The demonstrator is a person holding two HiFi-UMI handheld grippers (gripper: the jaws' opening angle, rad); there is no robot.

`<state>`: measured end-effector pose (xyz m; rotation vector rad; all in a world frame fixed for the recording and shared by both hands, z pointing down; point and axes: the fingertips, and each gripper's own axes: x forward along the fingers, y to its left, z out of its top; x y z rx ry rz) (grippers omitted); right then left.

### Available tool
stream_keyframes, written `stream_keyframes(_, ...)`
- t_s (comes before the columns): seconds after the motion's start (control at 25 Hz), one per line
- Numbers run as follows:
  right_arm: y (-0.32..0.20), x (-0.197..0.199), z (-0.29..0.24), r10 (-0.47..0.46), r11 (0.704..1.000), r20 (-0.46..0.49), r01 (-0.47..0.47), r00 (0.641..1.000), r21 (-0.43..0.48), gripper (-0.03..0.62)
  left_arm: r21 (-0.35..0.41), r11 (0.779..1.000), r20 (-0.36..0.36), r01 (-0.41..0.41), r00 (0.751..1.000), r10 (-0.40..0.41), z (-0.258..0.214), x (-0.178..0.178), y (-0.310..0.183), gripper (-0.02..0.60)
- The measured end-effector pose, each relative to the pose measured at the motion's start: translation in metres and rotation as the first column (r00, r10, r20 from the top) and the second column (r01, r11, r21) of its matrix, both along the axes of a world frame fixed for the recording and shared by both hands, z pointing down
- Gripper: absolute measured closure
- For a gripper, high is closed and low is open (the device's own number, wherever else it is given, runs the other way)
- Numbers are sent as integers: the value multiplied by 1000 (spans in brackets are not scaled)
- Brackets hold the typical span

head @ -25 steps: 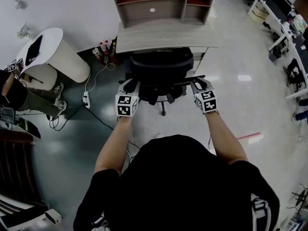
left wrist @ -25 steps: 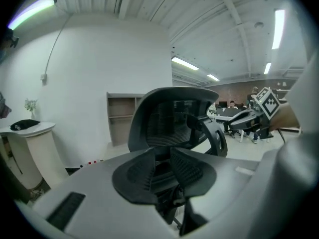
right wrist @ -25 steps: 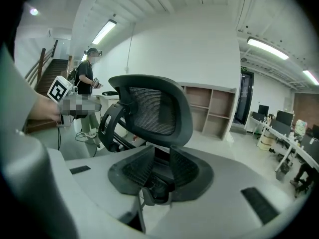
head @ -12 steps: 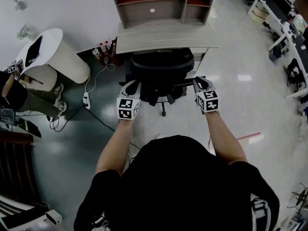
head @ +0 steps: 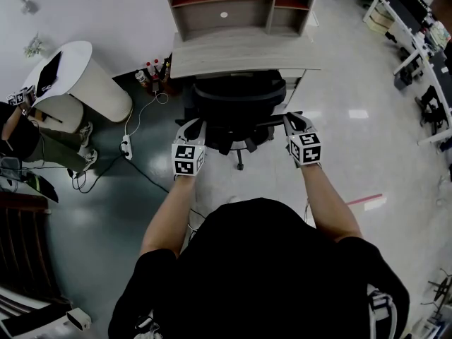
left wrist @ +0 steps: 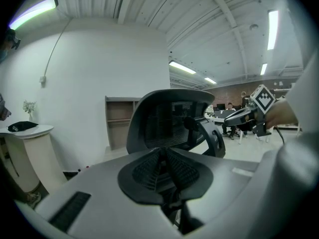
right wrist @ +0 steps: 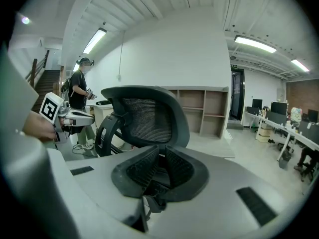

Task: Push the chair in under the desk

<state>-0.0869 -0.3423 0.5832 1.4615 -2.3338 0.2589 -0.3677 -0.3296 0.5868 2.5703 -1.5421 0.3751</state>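
both arms outstretched; left gripper, right gripper just clamped chair armrests.

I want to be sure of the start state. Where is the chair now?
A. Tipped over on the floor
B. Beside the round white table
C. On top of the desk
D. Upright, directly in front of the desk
D: in the head view the chair stands upright, close against the front edge of the desk.

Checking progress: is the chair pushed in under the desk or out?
Mostly out: head view shows the chair, backrest and base, in front of the desk edge.
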Motion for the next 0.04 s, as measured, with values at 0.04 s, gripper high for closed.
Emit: stream_keyframes(0.04, 1, 0, 0, 0, 1000, 0, 0, 1000, 0, 563, 1, 1000, 0, 1, 1000, -1, 1, -1, 0, 541)
